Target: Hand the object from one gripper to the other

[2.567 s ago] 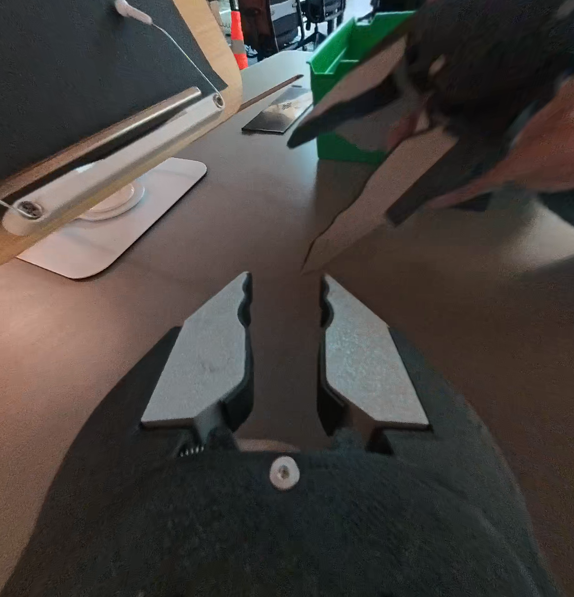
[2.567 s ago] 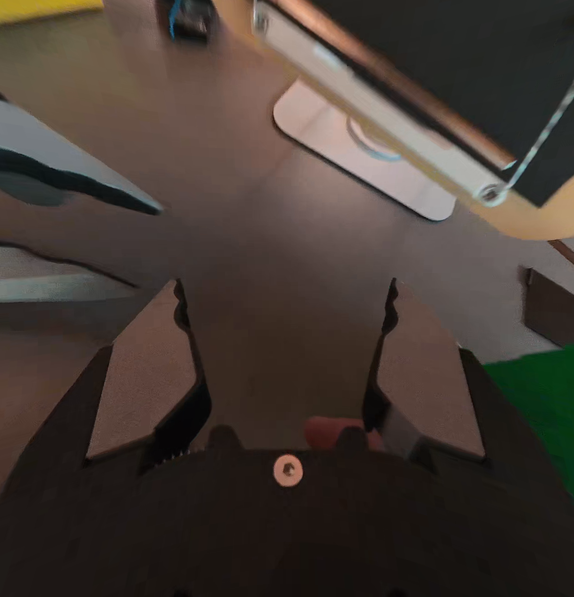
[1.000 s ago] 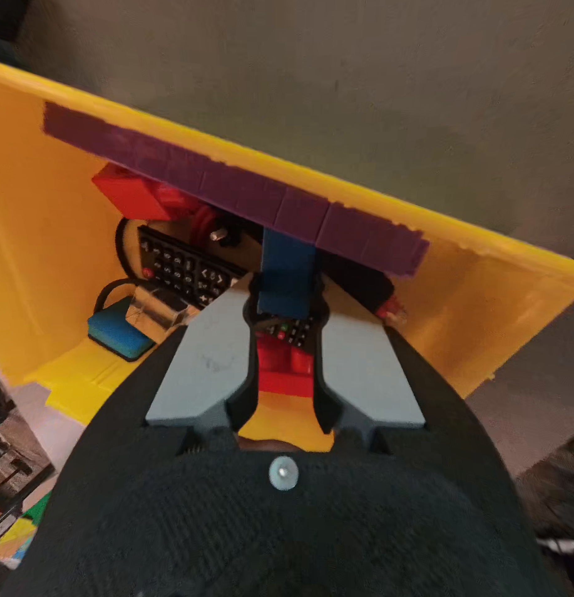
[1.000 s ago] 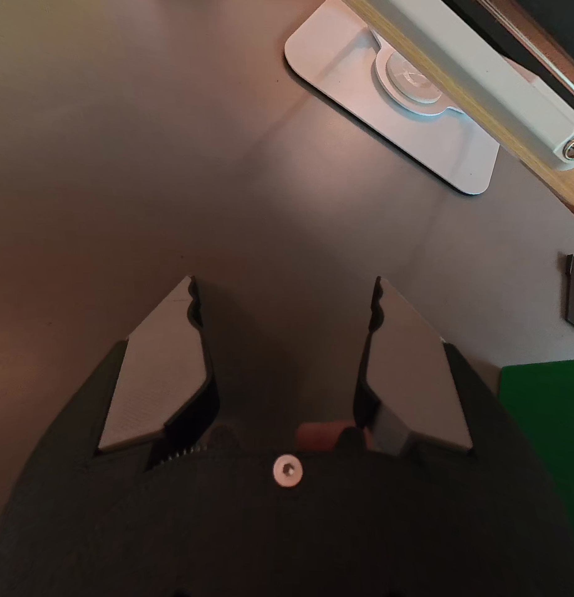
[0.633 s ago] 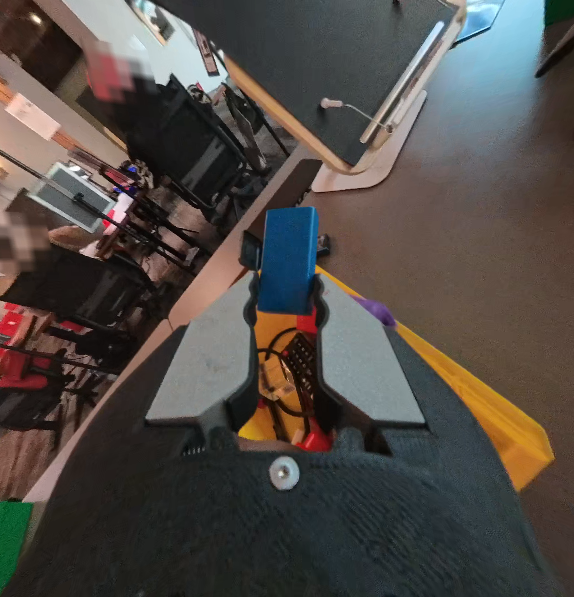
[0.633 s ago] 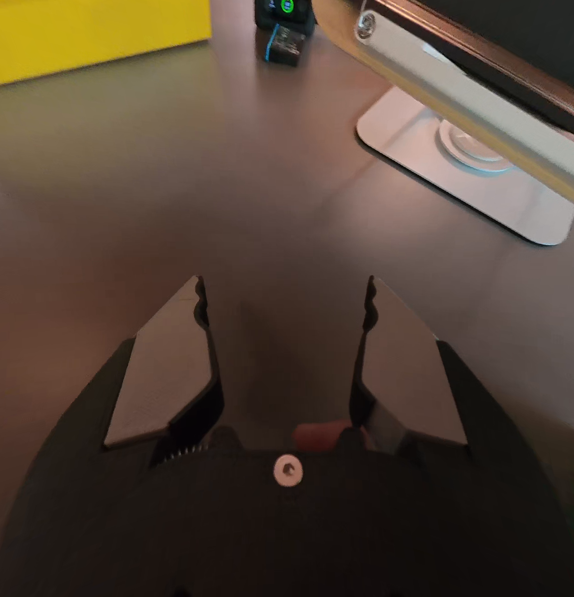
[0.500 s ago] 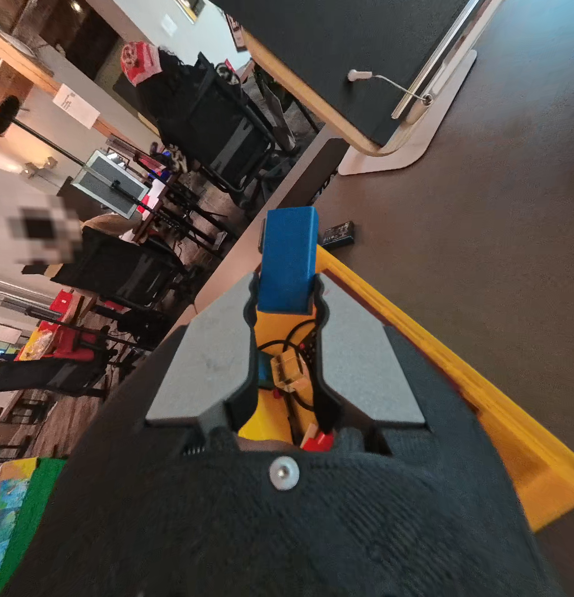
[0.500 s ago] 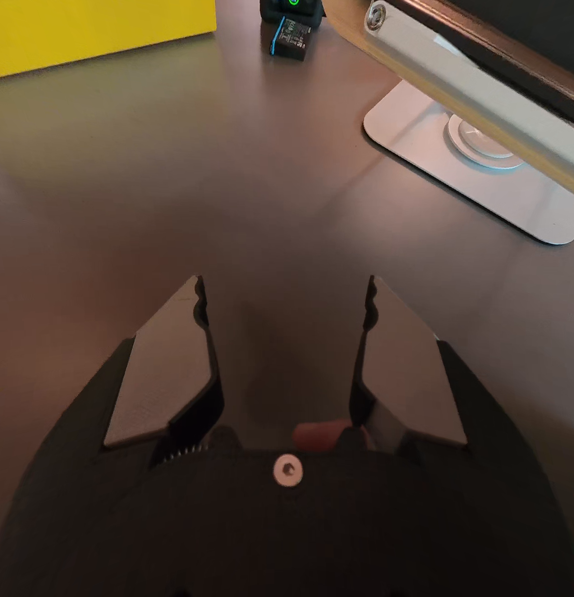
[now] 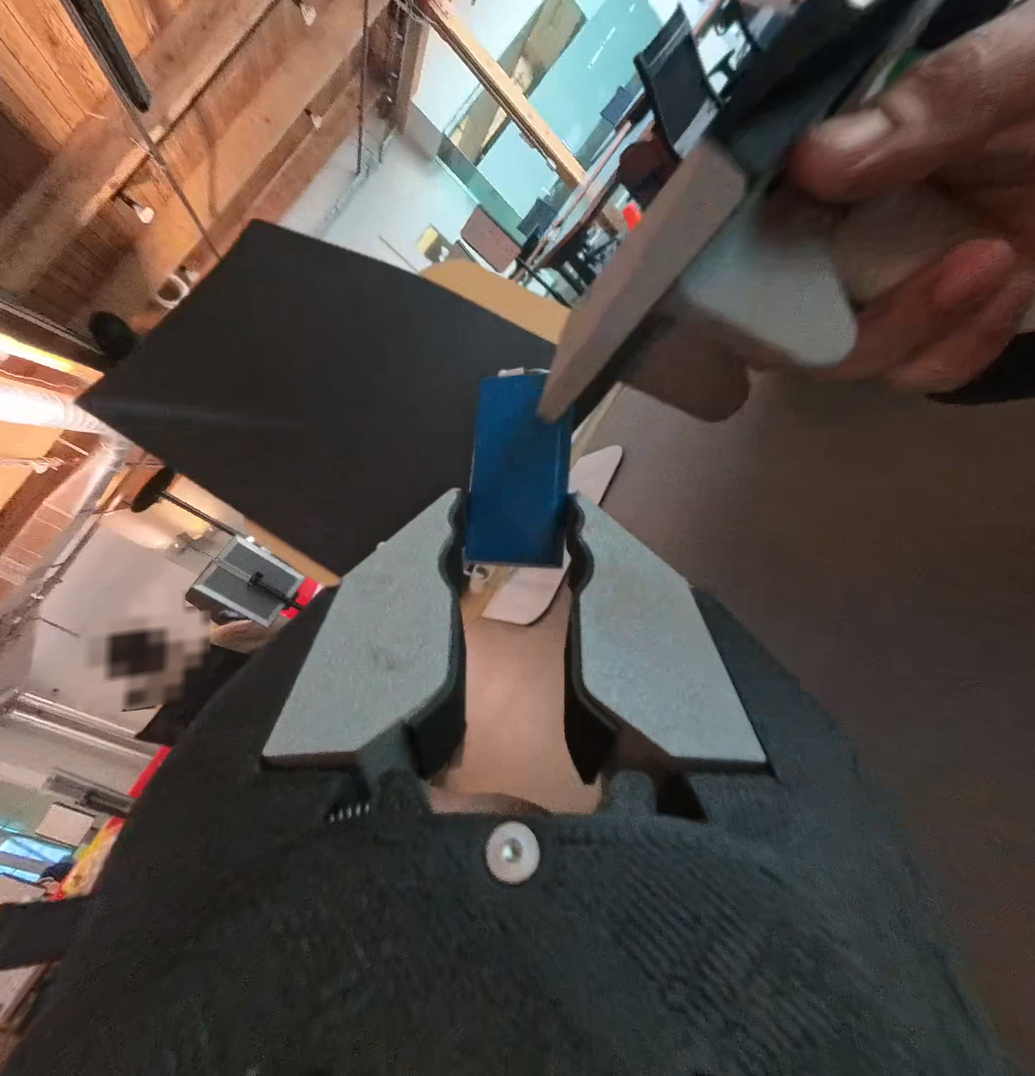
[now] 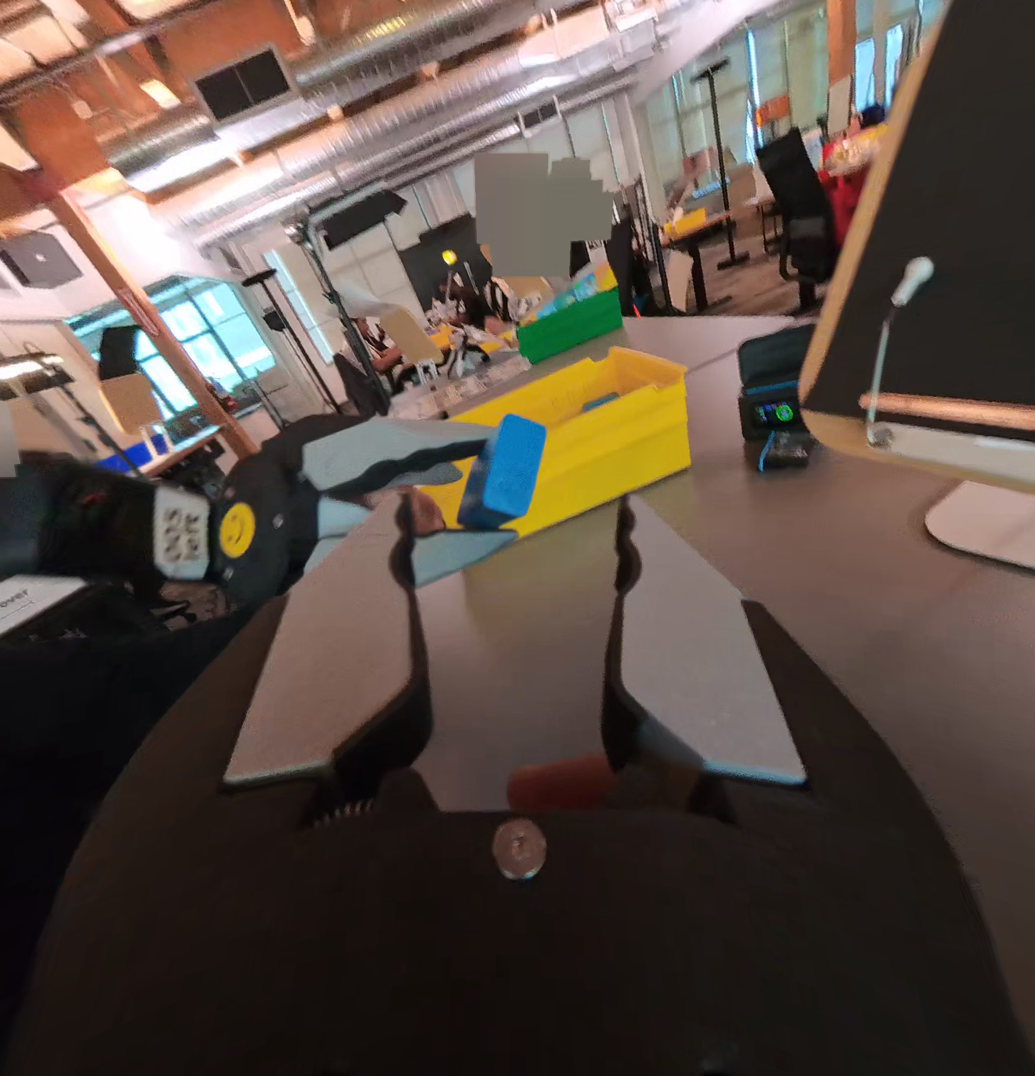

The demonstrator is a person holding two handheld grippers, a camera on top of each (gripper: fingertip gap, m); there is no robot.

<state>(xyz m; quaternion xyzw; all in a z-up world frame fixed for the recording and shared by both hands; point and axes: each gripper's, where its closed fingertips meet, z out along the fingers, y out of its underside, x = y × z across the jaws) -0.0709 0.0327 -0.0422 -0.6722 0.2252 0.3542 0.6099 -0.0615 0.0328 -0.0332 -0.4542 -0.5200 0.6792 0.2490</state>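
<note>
Only part of the right tongs (image 9: 553,407) shows in the left wrist view: one grey finger (image 9: 637,279) enters from the upper right corner with a person's hand (image 9: 934,221) behind it, blurred, and the other finger is hidden. The inside of the yellow plastic bin (image 10: 614,425), near the far left edge of the dark brown bench (image 10: 794,582), is mostly out of sight behind its wall.

The left tongs (image 9: 514,527) are closed down to the width of the small blue rectangular block (image 9: 518,466), pinching its lower end between the notched tips, while its upper end sticks out ahead of them. The right tongs (image 10: 512,538) stand open at a moderate gap with nothing between them. In the left wrist view the visible right finger's tip overlaps the block's upper right corner; whether it touches cannot be told. In the right wrist view the left tongs (image 10: 480,486) reach in from the left with the blue block (image 10: 503,471) held in the air above the bench, just beyond the tips of the right tongs and slightly left of their gap, in front of the bin.
</note>
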